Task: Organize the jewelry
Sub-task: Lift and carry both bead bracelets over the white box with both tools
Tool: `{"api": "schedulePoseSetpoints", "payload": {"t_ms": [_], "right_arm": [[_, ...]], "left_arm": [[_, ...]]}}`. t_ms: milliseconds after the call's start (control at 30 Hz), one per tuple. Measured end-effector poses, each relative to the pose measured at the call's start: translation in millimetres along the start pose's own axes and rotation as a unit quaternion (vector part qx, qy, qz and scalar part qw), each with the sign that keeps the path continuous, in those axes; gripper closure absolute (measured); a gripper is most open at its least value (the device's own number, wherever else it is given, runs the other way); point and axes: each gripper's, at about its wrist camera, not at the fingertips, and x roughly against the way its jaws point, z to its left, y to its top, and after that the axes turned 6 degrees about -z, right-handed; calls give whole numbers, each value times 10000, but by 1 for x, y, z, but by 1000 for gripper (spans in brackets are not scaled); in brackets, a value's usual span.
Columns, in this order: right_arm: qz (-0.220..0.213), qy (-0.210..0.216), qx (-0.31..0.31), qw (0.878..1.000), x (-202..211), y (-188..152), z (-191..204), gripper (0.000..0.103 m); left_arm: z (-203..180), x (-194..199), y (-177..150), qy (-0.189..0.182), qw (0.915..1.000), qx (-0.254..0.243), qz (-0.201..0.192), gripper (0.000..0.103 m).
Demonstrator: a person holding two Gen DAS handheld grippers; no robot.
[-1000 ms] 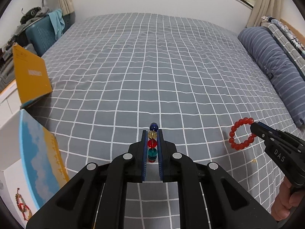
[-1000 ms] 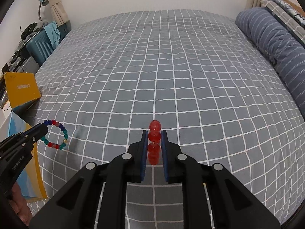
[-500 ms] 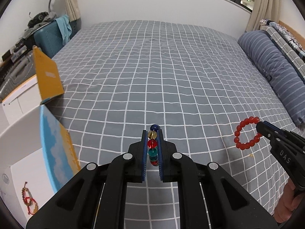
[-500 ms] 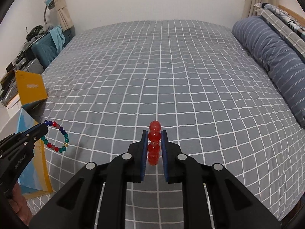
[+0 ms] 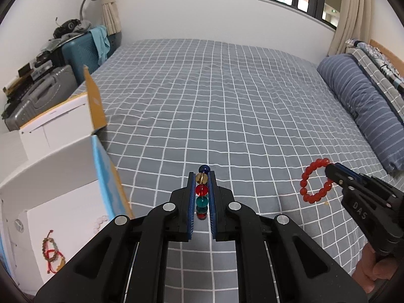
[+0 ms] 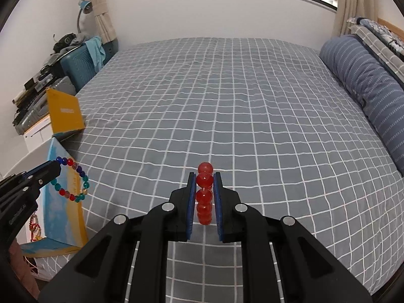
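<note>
- My left hand-held gripper (image 5: 201, 189) is clamped on a multicoloured bracelet (image 5: 202, 195); blue, amber, red and teal beads stack up between its blue pads (image 5: 191, 202), the blue bead poking out past the tips.
- From the right camera I see that same bracelet (image 6: 72, 179) hanging as a loop off the left gripper's (image 6: 54, 168) tip, clear of the bed.
- My right hand-held gripper (image 6: 205, 189) is closed on a red bracelet (image 6: 204, 193); a column of red beads sits between its pads, the top bead just beyond the tips.
- From the left camera, the red bracelet (image 5: 315, 179) dangles as a ring from the right gripper (image 5: 330, 170), off to my right and above the bed; a hand (image 5: 368, 275) grips its handle at the frame's lower edge.
- Just left of the left gripper stands an open white box (image 5: 50, 176) with a blue-and-yellow flap (image 5: 108, 174) raised on its near side.
- Inside that box, low on my left, lie other bracelets (image 5: 51, 255), red cord and brownish beads, and a pale one (image 5: 99, 221) nearer the flap.
- Beyond it, further left, a second white box with a yellow flap (image 5: 94, 101) stands open.
- Ahead of both grippers spreads the bed (image 5: 214, 96), grey with a white grid.
- Far right of the grippers, a blue striped pillow (image 5: 363, 106) lies along the bed's edge.
- Far left, past the boxes, are a teal suitcase (image 5: 78, 53) and a grey one (image 5: 43, 98).
</note>
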Motion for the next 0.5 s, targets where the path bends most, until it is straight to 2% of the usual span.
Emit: {"api": "schedulePoseSetpoints", "payload": {"t_ms": [233, 500], "right_arm": [[-110, 133, 143, 9997, 11, 7, 30, 90], [-245, 391, 340, 9984, 25, 16, 69, 90]], "left_arm": [[17, 34, 5, 61, 9998, 77, -154, 94], [58, 74, 8, 254, 9984, 343, -378, 94]]}}
